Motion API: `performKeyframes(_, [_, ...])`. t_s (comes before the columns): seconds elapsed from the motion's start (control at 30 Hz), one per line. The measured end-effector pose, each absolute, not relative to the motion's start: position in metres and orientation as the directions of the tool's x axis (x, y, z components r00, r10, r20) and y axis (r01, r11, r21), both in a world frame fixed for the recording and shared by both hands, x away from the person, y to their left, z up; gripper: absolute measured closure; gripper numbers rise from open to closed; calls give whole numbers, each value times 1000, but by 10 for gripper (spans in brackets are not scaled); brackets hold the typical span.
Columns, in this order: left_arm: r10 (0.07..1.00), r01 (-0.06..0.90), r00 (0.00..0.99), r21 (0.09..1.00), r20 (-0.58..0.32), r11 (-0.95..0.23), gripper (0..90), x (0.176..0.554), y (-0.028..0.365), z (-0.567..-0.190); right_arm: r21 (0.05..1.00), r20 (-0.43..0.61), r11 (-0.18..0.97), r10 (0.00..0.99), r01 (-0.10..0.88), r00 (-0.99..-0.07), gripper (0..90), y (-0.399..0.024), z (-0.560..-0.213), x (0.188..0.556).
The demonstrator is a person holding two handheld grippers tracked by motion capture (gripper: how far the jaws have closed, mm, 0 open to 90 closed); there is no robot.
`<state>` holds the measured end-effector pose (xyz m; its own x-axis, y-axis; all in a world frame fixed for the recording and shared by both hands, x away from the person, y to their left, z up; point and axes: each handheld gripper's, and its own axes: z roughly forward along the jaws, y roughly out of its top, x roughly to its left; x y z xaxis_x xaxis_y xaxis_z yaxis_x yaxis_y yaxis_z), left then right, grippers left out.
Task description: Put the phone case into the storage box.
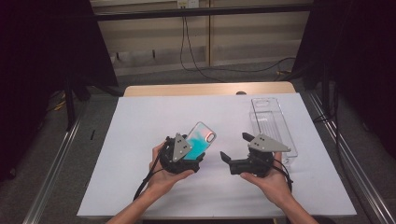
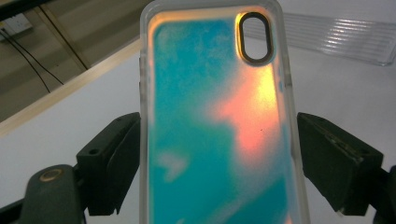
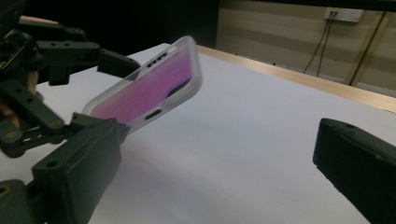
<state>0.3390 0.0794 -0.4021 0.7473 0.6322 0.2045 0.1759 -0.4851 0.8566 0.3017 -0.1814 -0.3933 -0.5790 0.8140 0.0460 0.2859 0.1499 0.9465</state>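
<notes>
1. Teal-and-orange phone case, with a frosted rim, is pinched by its long edges between the left gripper's fingers and tilts up off the white counter.
2. Right gripper, just right of the case, has its fingers spread with nothing between them.
3. Clear tray lies on the counter, beyond and right of the case.

A wooden table carries a big white sheet that covers nearly all of it, leaving a strip of bare wood along the far edge. On the sheet, toward the far right, lies a clear plastic tray, flat and ribbed.
</notes>
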Motion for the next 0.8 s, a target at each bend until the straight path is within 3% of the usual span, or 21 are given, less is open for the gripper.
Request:
performKeyframes(0.3, [651,141,707,846,278,-514,171,333,77,-408,941,70,163,763,296,-642,73,-172,-392,308])
performKeyframes(0.53, [668,125,676,845,311,-520,171,327,68,-414,924,82,185,758,334,-647,84,-170,-395,312])
performKeyframes(0.6, [663,119,682,847,310,-518,171,326,65,-414,927,94,172,754,334,-650,155,-171,-395,312])
performKeyframes(0.8, [655,102,680,842,329,-530,171,327,61,-416,928,132,129,763,349,-633,169,-170,-393,320])
